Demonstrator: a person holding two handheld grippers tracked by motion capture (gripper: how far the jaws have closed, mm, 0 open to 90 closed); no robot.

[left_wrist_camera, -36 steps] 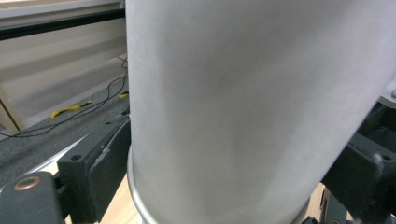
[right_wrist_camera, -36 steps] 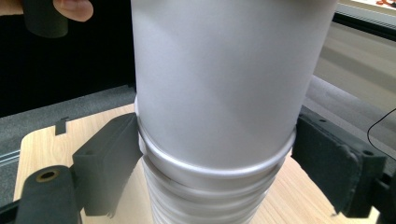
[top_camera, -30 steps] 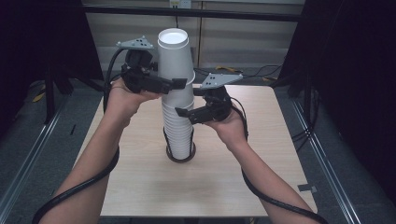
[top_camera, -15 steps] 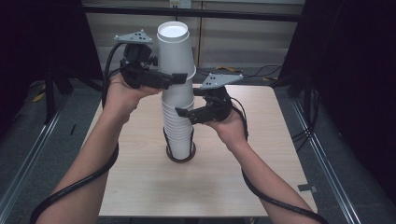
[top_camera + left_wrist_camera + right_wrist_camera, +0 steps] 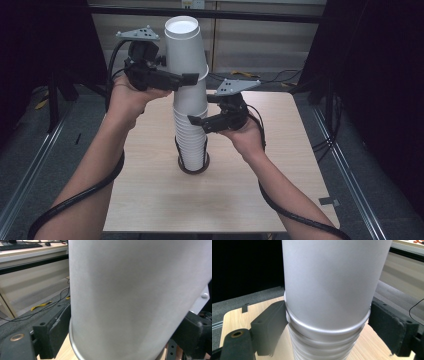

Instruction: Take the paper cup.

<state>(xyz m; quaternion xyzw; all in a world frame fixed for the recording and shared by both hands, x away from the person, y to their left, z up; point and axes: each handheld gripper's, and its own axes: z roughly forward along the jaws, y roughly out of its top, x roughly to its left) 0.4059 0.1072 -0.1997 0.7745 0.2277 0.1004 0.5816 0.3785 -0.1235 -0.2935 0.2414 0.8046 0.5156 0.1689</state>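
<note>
A tall stack of upside-down white paper cups (image 5: 191,135) stands on a dark ring (image 5: 193,169) on the wooden table (image 5: 150,200). My left gripper (image 5: 189,76) is shut on the top cup (image 5: 185,45), which is raised and slightly tilted, its rim still over the stack. Its jaws have just been closing on this cup (image 5: 130,297), and one pad (image 5: 58,332) presses its side. My right gripper (image 5: 196,119) is shut on the stack lower down. In the right gripper view both jaws sit against a cup rim (image 5: 327,328) above the stacked rims (image 5: 319,348).
The table's far edge (image 5: 260,95) lies just behind the stack. Metal rails run along the floor on both sides, and cables lie behind the table. Bare tabletop (image 5: 280,165) surrounds the ring.
My left gripper has risen with the top cup, drawing it higher off the stack. The right gripper and the stack have stayed in place.
</note>
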